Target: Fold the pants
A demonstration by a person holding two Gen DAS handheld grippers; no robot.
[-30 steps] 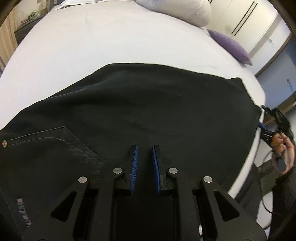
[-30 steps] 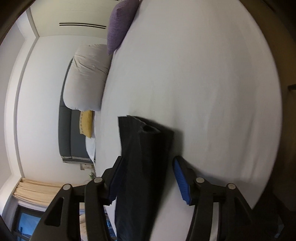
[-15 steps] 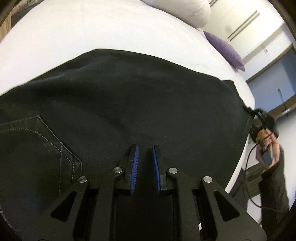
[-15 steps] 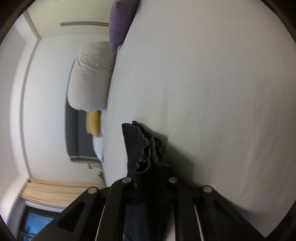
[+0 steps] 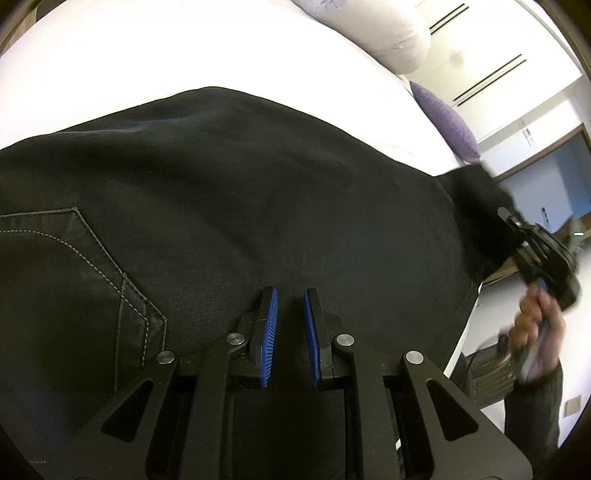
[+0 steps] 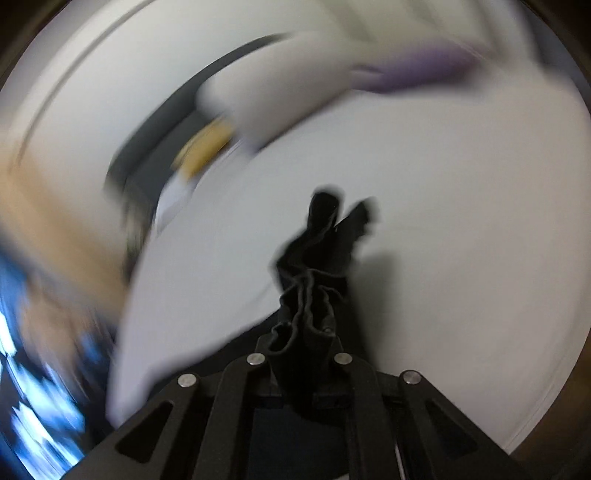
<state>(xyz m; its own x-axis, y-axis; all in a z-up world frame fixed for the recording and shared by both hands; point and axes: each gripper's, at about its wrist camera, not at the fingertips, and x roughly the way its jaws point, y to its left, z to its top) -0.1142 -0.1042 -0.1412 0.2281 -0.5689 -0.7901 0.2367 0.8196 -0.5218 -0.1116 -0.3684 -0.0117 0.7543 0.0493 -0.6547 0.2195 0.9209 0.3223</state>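
Observation:
Black pants (image 5: 258, 192) lie spread on a white bed, with a stitched back pocket (image 5: 74, 266) at the left. My left gripper (image 5: 290, 310) hovers just over the cloth, its blue pads a small gap apart with nothing between them. My right gripper (image 6: 301, 332) is shut on the bunched hem of the pants (image 6: 314, 258) and holds it lifted off the bed. In the left wrist view the right gripper (image 5: 543, 254) shows at the far right, with the hem end raised (image 5: 476, 206).
White bed sheet (image 5: 184, 55) stretches beyond the pants. A white pillow (image 5: 388, 33) and a purple cushion (image 5: 447, 122) lie at the far end. The bed edge (image 5: 461, 332) runs down the right. The right wrist view is motion-blurred.
My right gripper closed on the pants hem, lifted it and swung round. My left gripper moved closer over the pants and stayed slightly open.

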